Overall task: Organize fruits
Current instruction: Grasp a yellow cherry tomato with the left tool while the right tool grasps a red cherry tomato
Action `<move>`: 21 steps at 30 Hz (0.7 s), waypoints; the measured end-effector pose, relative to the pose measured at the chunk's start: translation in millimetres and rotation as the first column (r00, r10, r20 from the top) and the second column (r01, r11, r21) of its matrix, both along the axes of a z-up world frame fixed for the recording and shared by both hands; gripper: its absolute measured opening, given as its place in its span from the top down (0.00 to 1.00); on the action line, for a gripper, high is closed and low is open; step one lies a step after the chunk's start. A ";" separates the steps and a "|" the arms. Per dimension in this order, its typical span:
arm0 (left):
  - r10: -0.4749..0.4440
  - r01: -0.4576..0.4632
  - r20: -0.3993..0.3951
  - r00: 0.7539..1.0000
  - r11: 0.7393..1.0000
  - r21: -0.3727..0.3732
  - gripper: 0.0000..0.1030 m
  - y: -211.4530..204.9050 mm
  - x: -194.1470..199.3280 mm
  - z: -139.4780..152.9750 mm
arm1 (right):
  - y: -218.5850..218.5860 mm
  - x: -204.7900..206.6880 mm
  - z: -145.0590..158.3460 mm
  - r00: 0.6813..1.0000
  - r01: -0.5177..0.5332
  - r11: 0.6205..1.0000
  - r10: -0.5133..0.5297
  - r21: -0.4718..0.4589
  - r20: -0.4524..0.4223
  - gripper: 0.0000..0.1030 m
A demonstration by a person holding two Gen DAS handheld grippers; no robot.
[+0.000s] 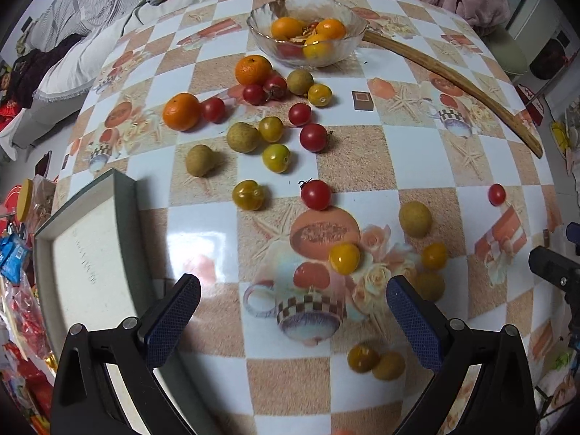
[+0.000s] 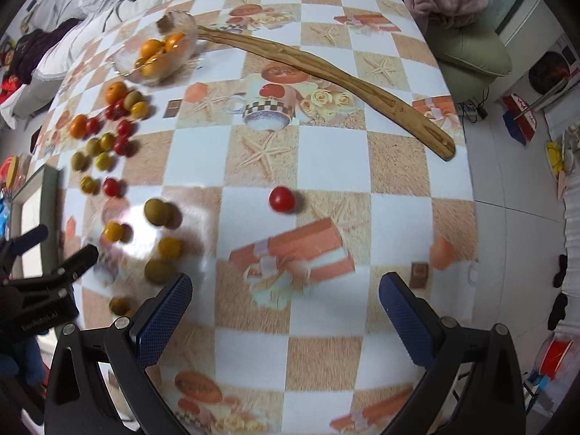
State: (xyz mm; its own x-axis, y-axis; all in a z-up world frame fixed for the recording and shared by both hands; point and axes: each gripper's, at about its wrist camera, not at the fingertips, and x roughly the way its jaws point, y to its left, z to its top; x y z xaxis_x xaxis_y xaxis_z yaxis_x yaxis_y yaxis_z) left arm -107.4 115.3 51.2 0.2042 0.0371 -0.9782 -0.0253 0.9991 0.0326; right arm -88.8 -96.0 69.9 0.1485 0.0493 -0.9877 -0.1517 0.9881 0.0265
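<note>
Many small fruits lie loose on the checked tablecloth: oranges [image 1: 181,111], red cherry tomatoes [image 1: 315,194], yellow tomatoes [image 1: 344,258] and brown longans [image 1: 415,219]. A glass bowl [image 1: 261,32] at the far side holds several oranges; it also shows in the right wrist view [image 2: 127,67]. My left gripper [image 1: 293,311] is open and empty above the table's near part. My right gripper [image 2: 286,310] is open and empty, with a lone red tomato [image 2: 282,199] ahead of it. The left gripper also shows at the left edge of the right wrist view [image 2: 54,250].
A long curved wooden stick [image 1: 453,76] lies from the bowl toward the right table edge [image 2: 467,166]. A grey-rimmed box lid [image 1: 83,253] sits at the near left. Bedding and clothes lie beyond the table; clutter covers the floor on both sides.
</note>
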 end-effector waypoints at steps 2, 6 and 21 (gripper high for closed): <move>0.012 -0.012 -0.003 1.000 1.000 0.001 0.00 0.3 4.0 -8.1 | 1.6 8.1 -8.5 1.000 -0.007 1.000 0.007 -0.005 0.001 0.00; 0.025 -0.025 -0.003 1.000 1.000 0.000 0.04 -0.7 8.2 -18.9 | 2.3 21.3 -22.7 1.000 -0.010 1.000 0.010 -0.001 0.009 0.03; 0.024 -0.024 -0.016 1.000 0.999 -0.046 0.55 -16.1 12.8 -33.2 | 9.4 42.7 -48.4 1.000 -0.015 1.000 0.015 0.012 0.000 0.79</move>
State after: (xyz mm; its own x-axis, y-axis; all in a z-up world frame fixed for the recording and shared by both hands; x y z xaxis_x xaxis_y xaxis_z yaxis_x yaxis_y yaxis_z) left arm -94.6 99.3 18.0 0.1883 -0.0036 -0.9821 -0.0491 0.9987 -0.0131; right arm -46.1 -86.7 21.5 0.1475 0.0636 -0.9870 -0.1667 0.9853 0.0385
